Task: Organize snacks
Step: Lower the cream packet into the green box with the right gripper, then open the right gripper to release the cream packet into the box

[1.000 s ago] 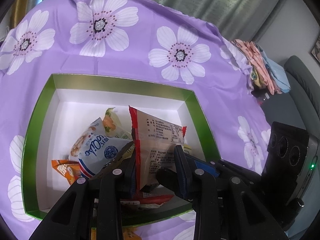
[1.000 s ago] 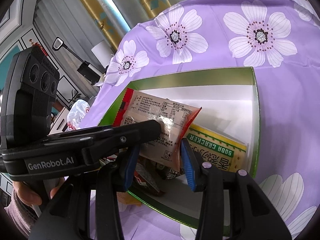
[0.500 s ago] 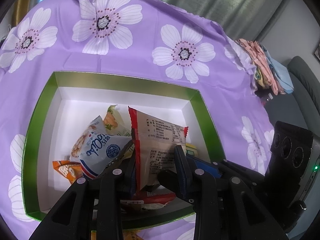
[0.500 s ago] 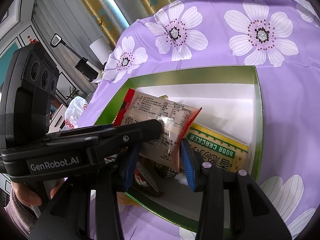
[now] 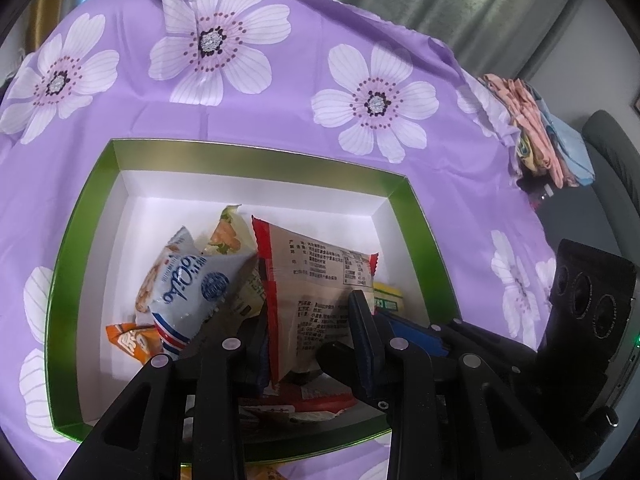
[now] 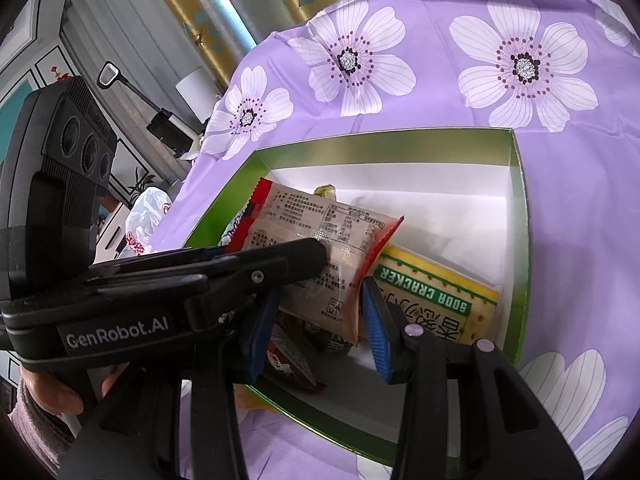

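1. Pinching the red-edged snack packet (image 5: pixel 320 304) upright, the left gripper (image 5: pixel 308 332) fingers are clamping tight, keeping it over the green box (image 5: pixel 256 156).
2. Right gripper (image 6: pixel 316 328) fingers are bracketing its lower corner, slightly parted, likely steadying placement beside the soda cracker pack (image 6: pixel 436 300).

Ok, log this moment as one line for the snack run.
left gripper: shut on red-edged snack packet | packet: upright over green box | right gripper: around packet's lower corner, grip unclear | soda cracker pack: flat in box
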Demonstrator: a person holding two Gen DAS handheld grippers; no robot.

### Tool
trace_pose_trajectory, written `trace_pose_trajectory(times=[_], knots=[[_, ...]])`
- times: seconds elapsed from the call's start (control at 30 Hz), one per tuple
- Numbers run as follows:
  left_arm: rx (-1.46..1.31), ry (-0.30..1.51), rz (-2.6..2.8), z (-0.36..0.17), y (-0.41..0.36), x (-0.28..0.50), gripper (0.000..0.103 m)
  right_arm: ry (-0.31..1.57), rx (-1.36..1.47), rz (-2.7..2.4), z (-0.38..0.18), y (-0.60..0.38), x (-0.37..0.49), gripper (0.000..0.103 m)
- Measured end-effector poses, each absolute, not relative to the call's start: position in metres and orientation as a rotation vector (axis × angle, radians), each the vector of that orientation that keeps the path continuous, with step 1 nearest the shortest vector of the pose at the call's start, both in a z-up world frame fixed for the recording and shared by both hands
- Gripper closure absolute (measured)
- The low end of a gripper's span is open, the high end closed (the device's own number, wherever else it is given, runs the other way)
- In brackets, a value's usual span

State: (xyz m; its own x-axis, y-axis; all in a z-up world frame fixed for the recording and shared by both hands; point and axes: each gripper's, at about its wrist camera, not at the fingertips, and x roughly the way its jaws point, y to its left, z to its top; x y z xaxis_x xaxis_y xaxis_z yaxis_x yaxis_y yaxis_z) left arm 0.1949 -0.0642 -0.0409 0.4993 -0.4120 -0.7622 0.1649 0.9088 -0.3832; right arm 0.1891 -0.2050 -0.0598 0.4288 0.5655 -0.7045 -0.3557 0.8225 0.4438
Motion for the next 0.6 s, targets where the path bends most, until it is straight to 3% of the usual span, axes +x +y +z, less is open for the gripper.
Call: trace_pose_trajectory(times=[0.47,0.6], knots=[[-0.265,0.991,-0.34,-0.0407,-0.0649,0.195,0.07,0.972,0.242,0.582,-0.0596,-0.2046,0.189,0.058],[-0.247,0.99,-0.315,-0.041,-0.0632,0.1942,0.066,0.974,0.24,0.58,-0.06,-0.2044,0.189,0.057]])
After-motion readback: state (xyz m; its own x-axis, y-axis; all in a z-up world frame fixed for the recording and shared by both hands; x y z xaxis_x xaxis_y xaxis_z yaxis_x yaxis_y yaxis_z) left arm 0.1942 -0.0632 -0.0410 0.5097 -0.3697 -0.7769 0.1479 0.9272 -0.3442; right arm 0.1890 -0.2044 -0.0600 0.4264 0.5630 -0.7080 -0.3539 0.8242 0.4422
